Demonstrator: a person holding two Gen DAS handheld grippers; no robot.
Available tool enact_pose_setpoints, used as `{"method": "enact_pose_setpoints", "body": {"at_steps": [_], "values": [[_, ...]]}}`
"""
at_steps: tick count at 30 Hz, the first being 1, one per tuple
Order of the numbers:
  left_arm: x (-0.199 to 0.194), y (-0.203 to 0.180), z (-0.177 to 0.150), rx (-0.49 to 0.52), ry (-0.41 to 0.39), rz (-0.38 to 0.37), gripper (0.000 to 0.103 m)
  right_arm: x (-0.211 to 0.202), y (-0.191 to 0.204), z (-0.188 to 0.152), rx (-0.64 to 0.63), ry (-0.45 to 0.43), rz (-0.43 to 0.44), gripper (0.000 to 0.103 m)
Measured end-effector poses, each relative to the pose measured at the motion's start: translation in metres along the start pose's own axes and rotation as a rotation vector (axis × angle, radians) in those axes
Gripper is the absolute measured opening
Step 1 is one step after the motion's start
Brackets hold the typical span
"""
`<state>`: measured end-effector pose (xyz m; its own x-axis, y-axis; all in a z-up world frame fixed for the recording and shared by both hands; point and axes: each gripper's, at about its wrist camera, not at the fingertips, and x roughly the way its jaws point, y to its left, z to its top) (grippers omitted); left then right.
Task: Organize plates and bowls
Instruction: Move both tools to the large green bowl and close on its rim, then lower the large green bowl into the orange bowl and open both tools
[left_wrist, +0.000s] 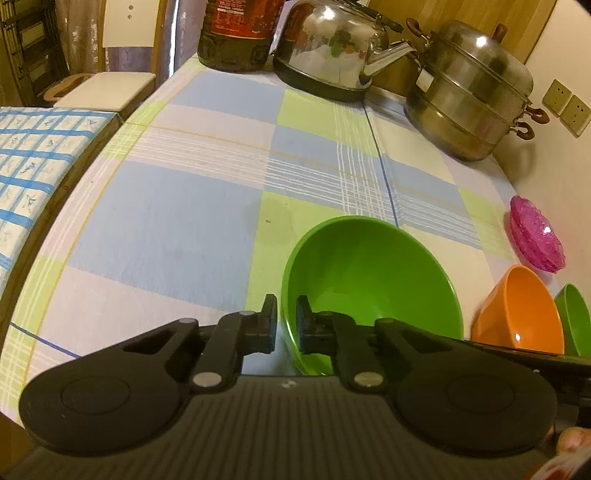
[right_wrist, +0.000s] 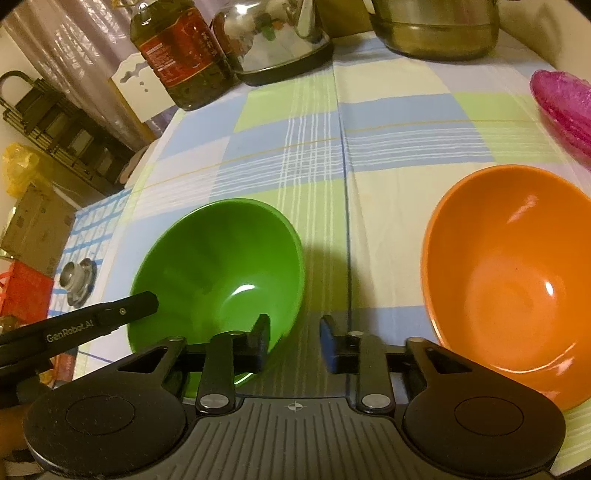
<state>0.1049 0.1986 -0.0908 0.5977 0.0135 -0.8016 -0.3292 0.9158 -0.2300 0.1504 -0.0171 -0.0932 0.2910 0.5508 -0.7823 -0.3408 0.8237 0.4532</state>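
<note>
Green bowl (right_wrist: 221, 266), orange bowl (right_wrist: 517, 280), pink dish (left_wrist: 535, 236) (translucent), blue-green checked tablecloth (left_wrist: 207, 155).

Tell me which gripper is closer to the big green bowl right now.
Left. The left gripper has its fingers astride the big green bowl's near rim, while the right gripper hangs open beside it, between it and the orange bowl.

The right tool (right_wrist: 293, 341) hangs with jaws apart over the checked-cloth bench (right_wrist: 388, 122), between a glossy green plastic bowl (right_wrist: 221, 266) and a glossy orange plastic bowl (right_wrist: 513, 280). The left tool (right_wrist: 110, 314) touches the green bowl's left rim. A pink ribbed dish (right_wrist: 565, 103) sits at the right edge.
</note>
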Motion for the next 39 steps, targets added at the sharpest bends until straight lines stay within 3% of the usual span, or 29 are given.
{"method": "enact_pose_setpoints", "body": {"at_steps": [2,11,18,28,39], "values": [[-0.001,-0.001,0.0,0.004,0.003,0.001,0.009,0.0,0.003,0.001,-0.008,-0.001,0.003,0.018],[-0.014,-0.007,0.0,0.028,0.0,0.01,0.009,-0.006,0.008,-0.002,-0.019,-0.005,-0.012,0.017],[-0.044,-0.023,0.011,0.051,-0.051,-0.01,0.009,-0.038,0.011,0.002,-0.03,-0.073,0.001,0.017],[-0.087,-0.084,0.029,0.127,-0.129,-0.123,0.009,-0.112,-0.009,0.01,-0.023,-0.172,-0.032,0.017],[-0.063,-0.161,0.029,0.217,-0.097,-0.249,0.009,-0.157,-0.07,0.002,0.075,-0.191,-0.149,0.017]]}}
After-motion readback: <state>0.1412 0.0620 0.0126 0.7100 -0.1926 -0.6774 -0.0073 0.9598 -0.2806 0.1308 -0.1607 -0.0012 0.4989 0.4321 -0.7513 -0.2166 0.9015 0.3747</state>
